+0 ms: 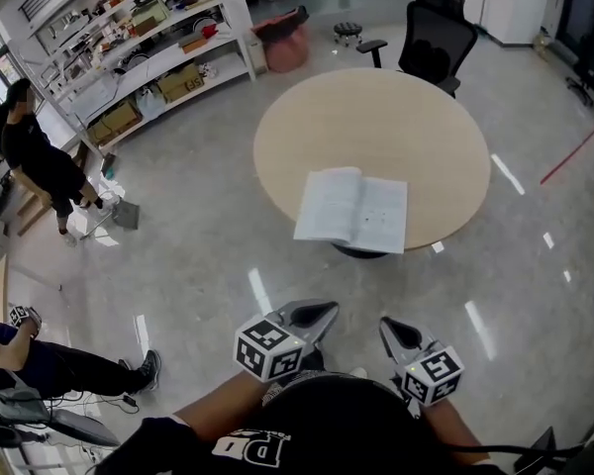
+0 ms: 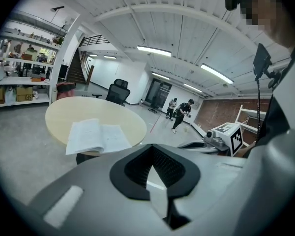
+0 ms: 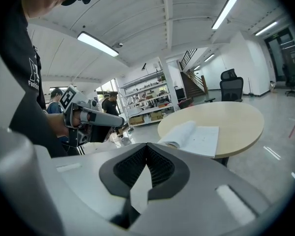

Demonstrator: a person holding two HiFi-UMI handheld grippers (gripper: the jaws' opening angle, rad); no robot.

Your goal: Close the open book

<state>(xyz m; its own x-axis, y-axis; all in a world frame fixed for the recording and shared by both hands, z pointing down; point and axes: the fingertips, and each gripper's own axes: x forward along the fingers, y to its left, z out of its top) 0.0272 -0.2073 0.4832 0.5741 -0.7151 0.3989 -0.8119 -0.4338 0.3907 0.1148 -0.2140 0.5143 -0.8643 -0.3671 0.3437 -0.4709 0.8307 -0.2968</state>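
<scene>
The left gripper point(image 1: 325, 311) and the right gripper point(image 1: 384, 325) are held low in front of the person, side by side, above the floor. In each gripper's own view the jaws are seen pressed together at their tips, with nothing caught between them: left gripper point(image 2: 151, 147), right gripper point(image 3: 146, 145).

Only in the head view is the whole round table point(image 1: 307, 117) seen from above, with the office chair point(image 1: 436, 33) behind it. In the left gripper view the right gripper point(image 2: 196, 144) is shown at the right, and two people point(image 2: 181, 114) are seen far across the room. In the right gripper view the left gripper point(image 3: 119, 122) is shown gripped in a hand.

The open book point(image 1: 351, 209) is laid flat at the table's near edge, ahead of both grippers and well apart from them. It is seen left of centre from the left gripper point(image 2: 96, 135) and right of centre from the right gripper point(image 3: 191, 137).

Cardboard boxes point(image 1: 181, 83) are kept on the shelves point(image 1: 144, 62), and a pink bin point(image 1: 285, 46) is stood beside them. What seems to be a dark liner shows at the bin's rim, though its contents cannot be made out.
</scene>
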